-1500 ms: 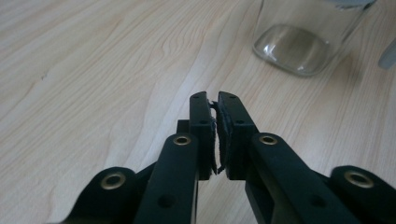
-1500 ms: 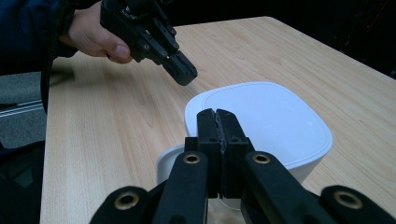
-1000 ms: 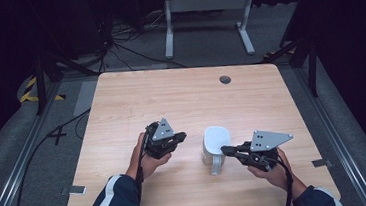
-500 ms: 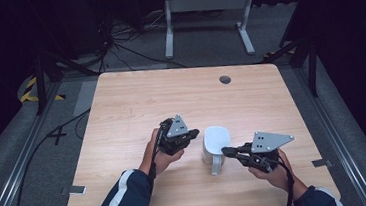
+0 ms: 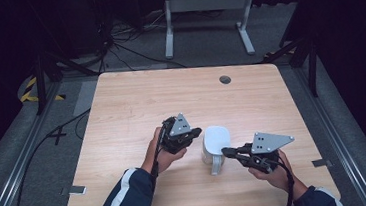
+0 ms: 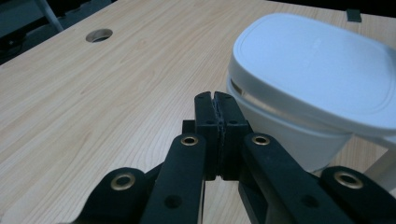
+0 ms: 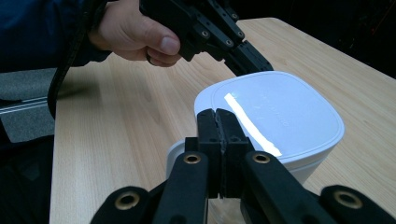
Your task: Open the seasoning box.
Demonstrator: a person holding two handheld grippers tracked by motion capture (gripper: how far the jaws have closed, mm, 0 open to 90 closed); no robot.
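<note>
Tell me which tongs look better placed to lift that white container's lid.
Left, probably. The left tongs, shut, sit at the lid rim of the white container; the right tongs are shut by its handle, lower down.

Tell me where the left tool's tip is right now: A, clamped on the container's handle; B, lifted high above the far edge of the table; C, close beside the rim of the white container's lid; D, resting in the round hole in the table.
C: the left tool has its shut jaws right beside the rim of the lid of the white container, far from the round hole.
</note>
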